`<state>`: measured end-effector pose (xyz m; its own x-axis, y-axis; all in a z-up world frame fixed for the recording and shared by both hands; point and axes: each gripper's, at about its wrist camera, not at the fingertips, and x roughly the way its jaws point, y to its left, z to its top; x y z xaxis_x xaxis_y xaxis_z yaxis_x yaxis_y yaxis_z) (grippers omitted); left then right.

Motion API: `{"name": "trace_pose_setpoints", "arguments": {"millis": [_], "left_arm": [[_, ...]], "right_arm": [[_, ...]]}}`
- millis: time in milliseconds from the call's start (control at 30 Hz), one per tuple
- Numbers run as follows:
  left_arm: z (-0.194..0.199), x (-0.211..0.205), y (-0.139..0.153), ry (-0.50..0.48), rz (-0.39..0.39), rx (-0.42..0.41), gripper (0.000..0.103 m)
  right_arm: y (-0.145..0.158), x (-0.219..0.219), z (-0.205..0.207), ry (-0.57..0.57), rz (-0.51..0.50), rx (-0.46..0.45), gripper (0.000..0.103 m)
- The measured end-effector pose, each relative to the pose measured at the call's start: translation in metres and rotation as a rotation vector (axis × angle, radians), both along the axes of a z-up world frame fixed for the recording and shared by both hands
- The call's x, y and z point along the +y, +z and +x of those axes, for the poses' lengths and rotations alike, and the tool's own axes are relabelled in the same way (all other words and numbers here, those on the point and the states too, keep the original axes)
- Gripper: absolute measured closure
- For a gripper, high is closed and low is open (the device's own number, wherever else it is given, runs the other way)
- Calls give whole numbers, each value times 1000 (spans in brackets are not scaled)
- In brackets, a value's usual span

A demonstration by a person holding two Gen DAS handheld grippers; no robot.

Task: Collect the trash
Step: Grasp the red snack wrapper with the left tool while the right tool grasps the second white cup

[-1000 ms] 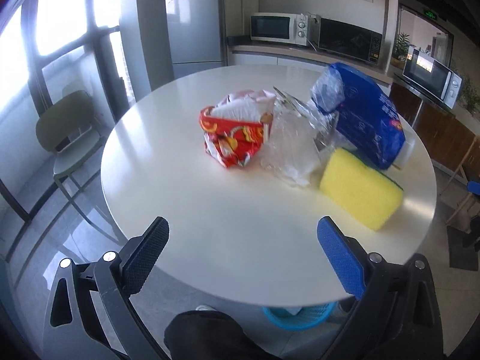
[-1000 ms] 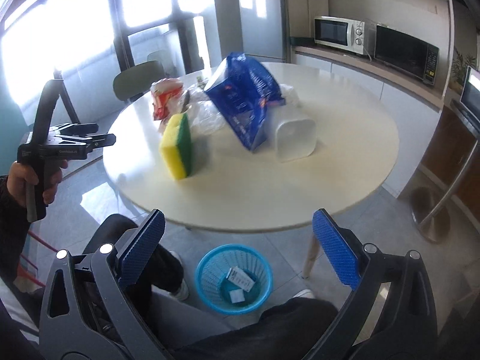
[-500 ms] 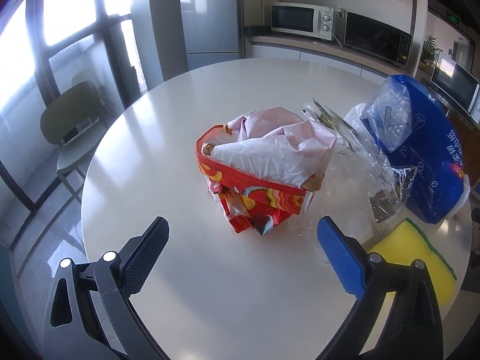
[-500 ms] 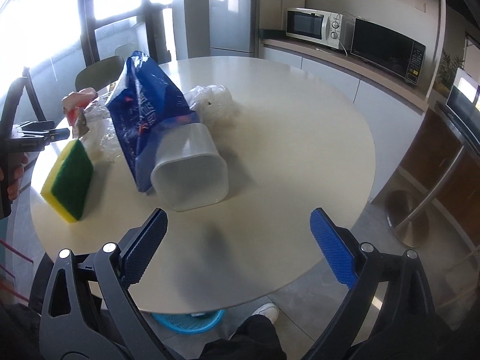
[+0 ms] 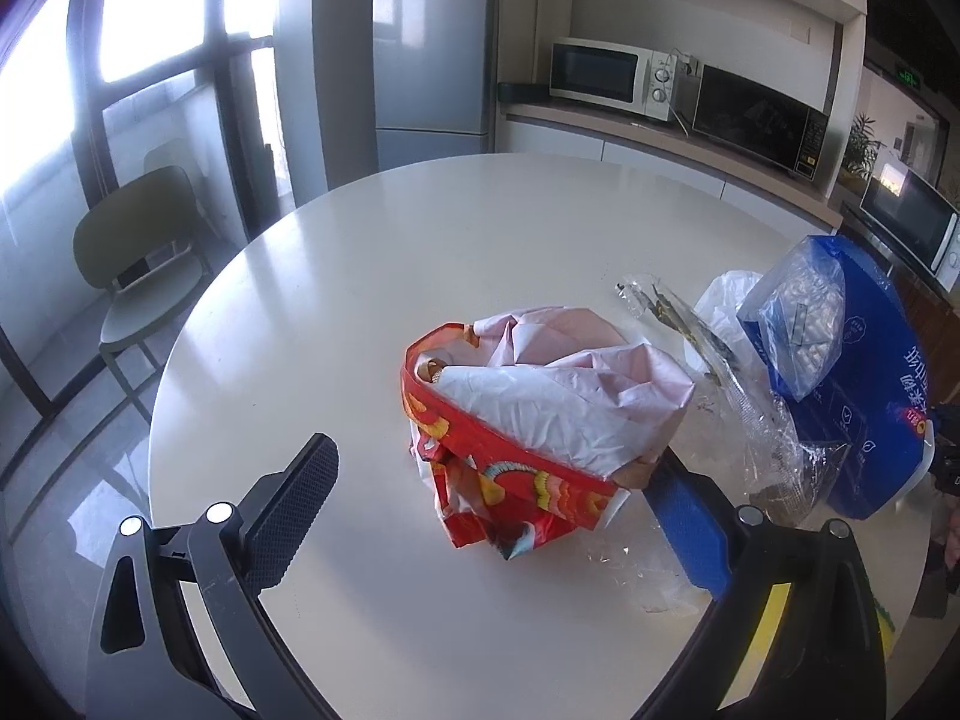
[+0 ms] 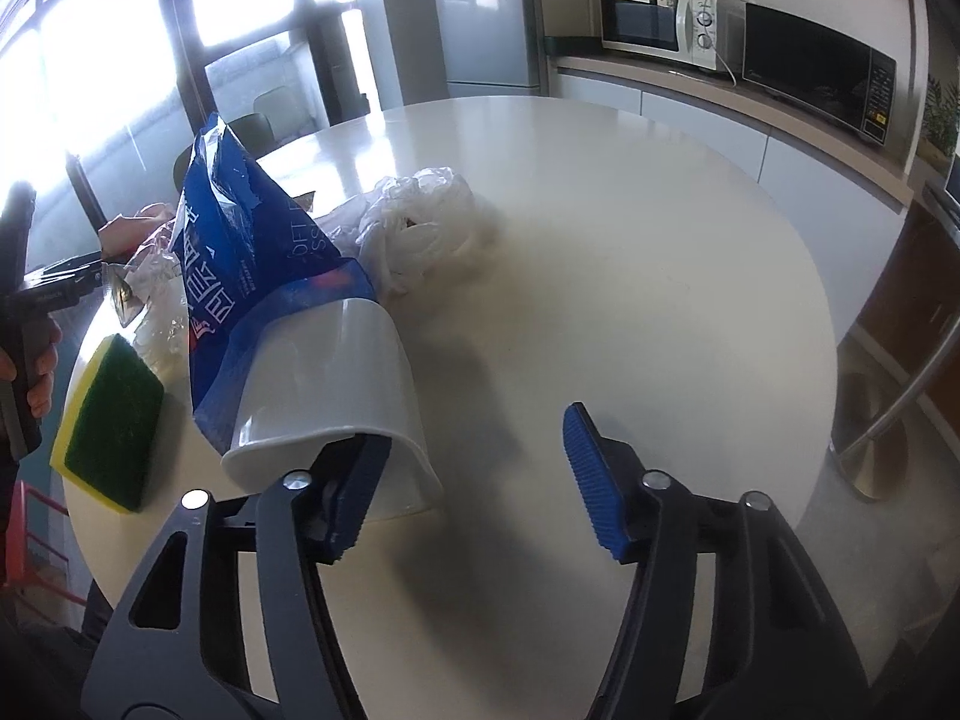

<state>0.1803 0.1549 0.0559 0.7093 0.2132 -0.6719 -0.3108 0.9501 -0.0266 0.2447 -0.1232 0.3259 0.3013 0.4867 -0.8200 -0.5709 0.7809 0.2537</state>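
Both tongs arrive at the trash pile

Left tongs (image 5: 492, 498) stand apart around the red wrapper (image 5: 516, 438); right tongs (image 6: 474, 474), just closing yet apart, have one finger inside the white tub (image 6: 324, 396) on the bench (image 6: 600, 276).

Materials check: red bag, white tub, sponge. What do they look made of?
Red bag: thin glossy printed film, plastic or coated paper, sharply creased, with a pale crinkled lining.
White tub: rigid smooth plastic, probably; slightly translucent wall, glossy rim highlight.
Sponge: soft yellow foam with a dark green fibrous scouring face, matte.
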Motion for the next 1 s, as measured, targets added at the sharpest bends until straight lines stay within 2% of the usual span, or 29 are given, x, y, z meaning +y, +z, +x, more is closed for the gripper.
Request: {"name": "trace_pose_setpoints", "arguments": {"millis": [67, 100, 167, 200, 233, 300, 333, 400, 500, 700, 1000], "left_arm": [[0, 0, 3, -17, 4, -7, 10], [1, -1, 4, -26, 9, -7, 14], [3, -3, 5, -40, 25, 1, 23], [4, -3, 4, -45, 32, 4, 31], [5, -4, 4, -48, 37, 9, 35], [6, -4, 3, -64, 38, 17, 54], [5, -3, 2, -68, 40, 18, 58], [4, -1, 0, -71, 35, 20, 75], [3, 4, -3, -77, 4, 15, 88], [0, 11, -5, -77, -20, -10, 96], [-11, 17, 1, -47, -42, -50, 97]], "right_arm": [[-1, 3, 1, 18, 17, 15, 73], [-1, 5, 0, 25, 20, 19, 77], [0, 10, -5, 41, 21, 16, 94], [1, 12, -7, 44, 16, 7, 95], [2, 13, -9, 46, 11, 0, 96], [4, 14, -13, 53, 17, 4, 98], [4, 15, -14, 56, 18, 4, 98], [5, 16, -18, 61, 9, -3, 98], [7, 16, -21, 61, 14, -5, 98], [11, 11, -23, 34, 32, -8, 98], [20, 9, -29, 17, 29, -36, 101]]}}
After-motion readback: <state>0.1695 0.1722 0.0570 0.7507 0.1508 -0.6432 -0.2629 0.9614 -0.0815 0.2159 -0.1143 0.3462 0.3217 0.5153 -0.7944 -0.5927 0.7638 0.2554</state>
